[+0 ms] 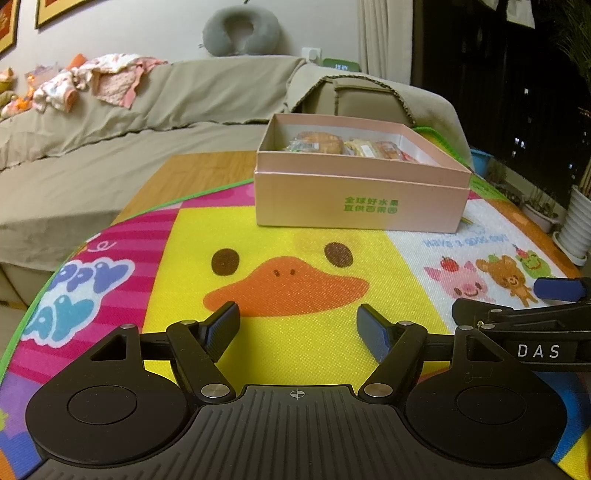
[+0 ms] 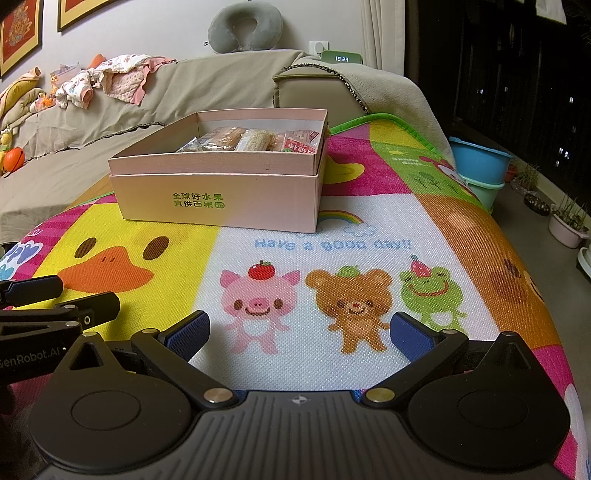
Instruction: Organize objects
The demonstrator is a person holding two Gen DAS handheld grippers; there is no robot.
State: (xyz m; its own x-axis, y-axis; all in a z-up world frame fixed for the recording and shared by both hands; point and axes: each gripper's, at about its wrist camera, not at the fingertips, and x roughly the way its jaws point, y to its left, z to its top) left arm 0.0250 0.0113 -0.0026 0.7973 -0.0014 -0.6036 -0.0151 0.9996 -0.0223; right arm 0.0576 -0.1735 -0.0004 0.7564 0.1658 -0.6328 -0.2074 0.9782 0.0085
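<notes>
Both tools empty, fingers spread wide: the left gripper (image 1: 298, 323) over the yellow duck face, the right gripper (image 2: 300, 330) beside it, low over the colourful cartoon play mat (image 2: 369, 229). Farther back on the mat sits the open pink cardboard box (image 1: 360, 199), wrapped snack packets (image 2: 245, 142) inside; beige sofa (image 1: 147, 110) behind.

Cartoon play mat (image 2: 332, 236) with a duck, pig, bear and frog is spread right under and ahead of the tongs. Further out there's a beige sofa (image 1: 122, 140) with baby clothes (image 2: 110, 79) piled up left, a grey neck pillow (image 2: 245, 27) on top, and blue tubs (image 2: 480, 162) off right.
</notes>
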